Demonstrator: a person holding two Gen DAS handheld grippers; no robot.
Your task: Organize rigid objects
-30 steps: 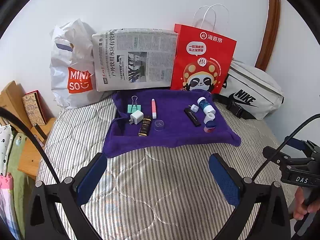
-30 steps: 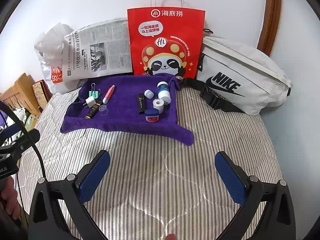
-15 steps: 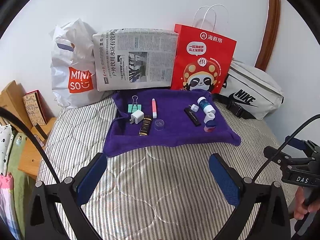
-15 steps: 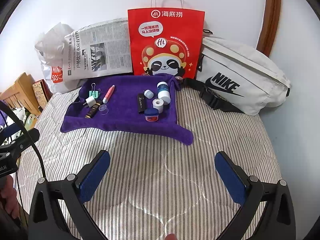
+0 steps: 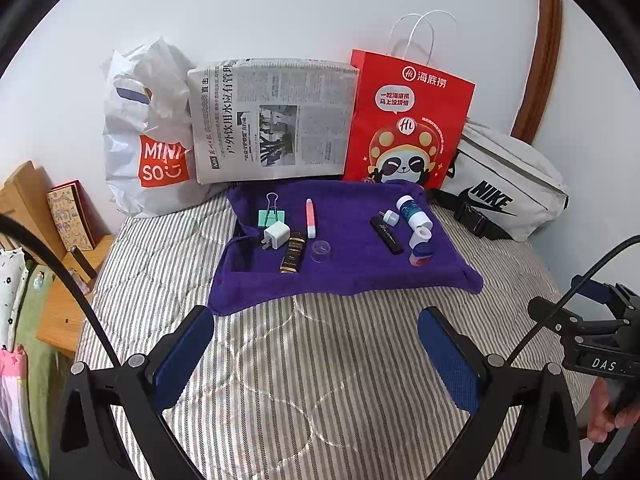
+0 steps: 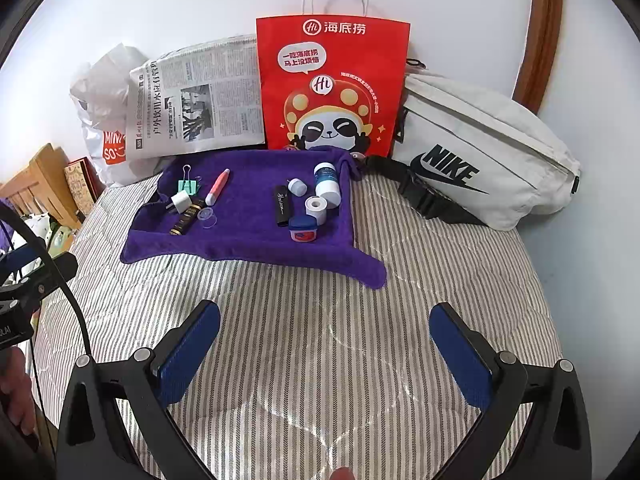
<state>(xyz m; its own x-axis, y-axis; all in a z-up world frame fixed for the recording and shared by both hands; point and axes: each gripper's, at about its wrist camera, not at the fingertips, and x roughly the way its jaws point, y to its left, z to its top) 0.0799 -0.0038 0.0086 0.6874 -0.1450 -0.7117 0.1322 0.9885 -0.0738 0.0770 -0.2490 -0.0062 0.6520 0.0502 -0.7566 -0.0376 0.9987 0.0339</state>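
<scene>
**Both grippers spread wide, low over striped bed, holding nothing**

Left gripper [image 5: 316, 344] at bottom centre of left wrist view, blue pads far apart, nothing between them, pointing toward frame centre. Right gripper [image 6: 324, 340] same pose at bottom of right wrist view, jaws wide, nothing held. Right gripper body also visible at right edge of left view, fingers of the holding hand [image 5: 608, 420] wrapped on its handle.

Purple towel [image 5: 344, 268] at frame centre, well beyond the fingertips, on the striped bedcover [image 5: 320, 380]. On towel, left cluster: green binder clip [image 5: 272, 214], white charger plug [image 5: 275, 237], dark gold-label tube [image 5: 293, 252], pink pen [image 5: 310, 218], clear cap [image 5: 321, 251]. Right cluster: black stick [image 5: 387, 234], small white cap [image 5: 390, 217], blue-white bottle [image 5: 414, 212] lying tilted, white tape roll [image 5: 420, 236], blue jar [image 5: 421, 255].

Behind towel, upper frame: white Miniso bag [image 5: 148, 148], newspaper [image 5: 272, 120], red panda bag [image 5: 408, 120], white Nike pouch [image 5: 504, 192].
</scene>
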